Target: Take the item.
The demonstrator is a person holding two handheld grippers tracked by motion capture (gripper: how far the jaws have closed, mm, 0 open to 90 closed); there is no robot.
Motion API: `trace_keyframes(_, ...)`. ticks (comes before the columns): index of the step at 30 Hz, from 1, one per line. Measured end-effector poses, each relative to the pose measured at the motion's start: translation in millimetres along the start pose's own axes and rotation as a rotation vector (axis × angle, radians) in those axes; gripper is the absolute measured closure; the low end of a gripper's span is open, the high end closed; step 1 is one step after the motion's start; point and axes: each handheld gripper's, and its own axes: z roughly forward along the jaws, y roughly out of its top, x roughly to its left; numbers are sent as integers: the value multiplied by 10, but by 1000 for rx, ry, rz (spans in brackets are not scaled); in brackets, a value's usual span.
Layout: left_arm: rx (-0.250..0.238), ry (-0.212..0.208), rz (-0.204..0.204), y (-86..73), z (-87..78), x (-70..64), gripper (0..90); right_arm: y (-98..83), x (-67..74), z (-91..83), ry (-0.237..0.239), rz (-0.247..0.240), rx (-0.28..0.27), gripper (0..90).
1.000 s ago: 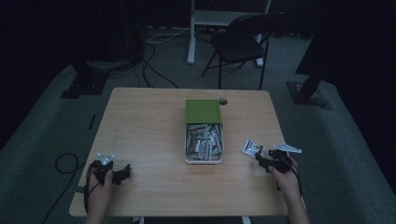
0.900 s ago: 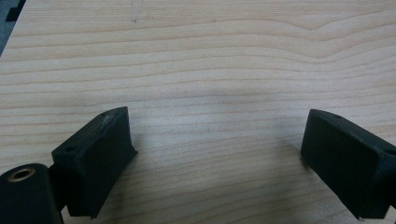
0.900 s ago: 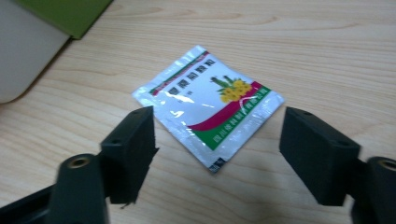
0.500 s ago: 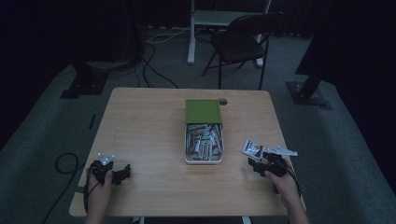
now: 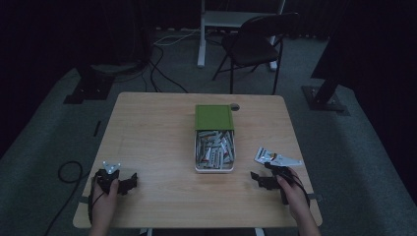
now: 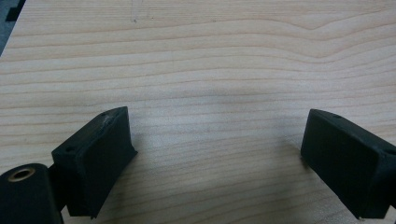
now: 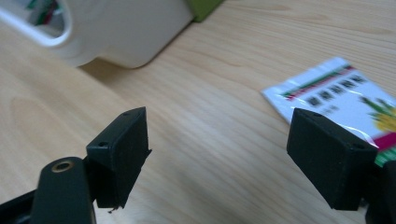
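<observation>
Since the earlier pictures, the right gripper (image 5: 261, 180) has been drawn back from the sachet (image 5: 268, 156) toward the near edge of the table (image 5: 152, 128) and a little toward the white tray (image 5: 215, 168), and its jaws have just been opening, with nothing left between them. The sachet is now seen lying flat on the wood, to the right of the white tray and just beyond the right gripper, apart from both. In the right gripper view the jaws of the right gripper (image 7: 217, 154) are held wide apart over bare wood; the sachet (image 7: 336, 95), white with green and red print, is partly covered by the right-hand jaw in that view, and whether it is touched there cannot be told. A rounded corner of the white tray (image 7: 126, 32) is seen at the upper left of that view.

The white tray is placed near the middle of the table and is filled with many similar sachets; a green lid (image 5: 214, 117) is laid against its far end.

The left gripper (image 5: 129, 181) has been kept in place, well to the left of the white tray near the front edge. In the left gripper view its jaws (image 6: 217, 156) are spread wide, with only wood grain between them.
</observation>
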Motion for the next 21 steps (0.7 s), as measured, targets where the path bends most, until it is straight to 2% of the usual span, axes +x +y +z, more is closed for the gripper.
trace_keyframes(5, -1, 0, -1, 0, 1, -1, 96, -2, 109, 67, 56, -88, 14, 204)
trace_keyframes(7, 0, 0, 0, 0, 1, 0, 96, -3, 143, 91, 74, -95, 20, 203)
trace_keyframes(11, -2, 0, -1, 0, 1, -1, 96, -11, 195, 132, 91, -140, 39, 203)
trace_keyframes(14, -1, 0, -1, -1, 0, -4, 96, -17, 219, 155, 103, -152, 41, 203)
trace_keyframes(15, -1, -2, 0, -2, -2, -8, 96, -19, 234, 166, 113, -170, 41, 203)
trace_keyframes(18, -3, -15, 14, -6, -3, -20, 96, -25, 260, 198, 142, -172, 43, 203)
trace_keyframes(21, -1, -27, 26, -6, -6, -35, 96, -23, 307, 226, 155, -223, 67, 202)
